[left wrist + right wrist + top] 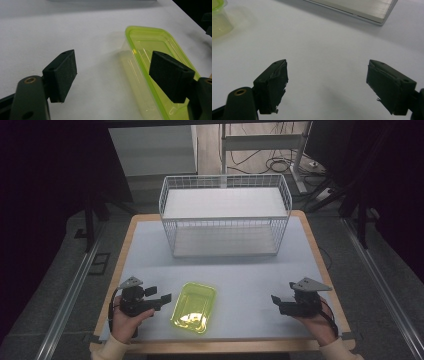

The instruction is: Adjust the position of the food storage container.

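A yellow-green translucent container [194, 306] lay open side up on the pale tabletop [240, 275], near the front edge and left of the middle. Its long axis ran roughly from the person's side toward the white wire basket [225, 215] at the back, tilted a little so that the far end leaned to the right. The left gripper [159, 298] sat just beside the container's left long side, its jaws aimed across at it and spread wide with nothing between them. In the left gripper view the container [150, 65] lay ahead and to the right — one pad [61, 75] over bare table, the other pad [171, 75] in front of the container's near rim; whether that pad touched the plastic could not be told. The right gripper [278, 303] rested well apart from the container on the right side of the table, jaws also wide open and holding nothing, pointing left. Its own view gave what the high view did not — the worn, ragged faces of the pads [273, 85], a corner of the container [218, 17] at upper left, and the basket's base [362, 8] seen edge-on.
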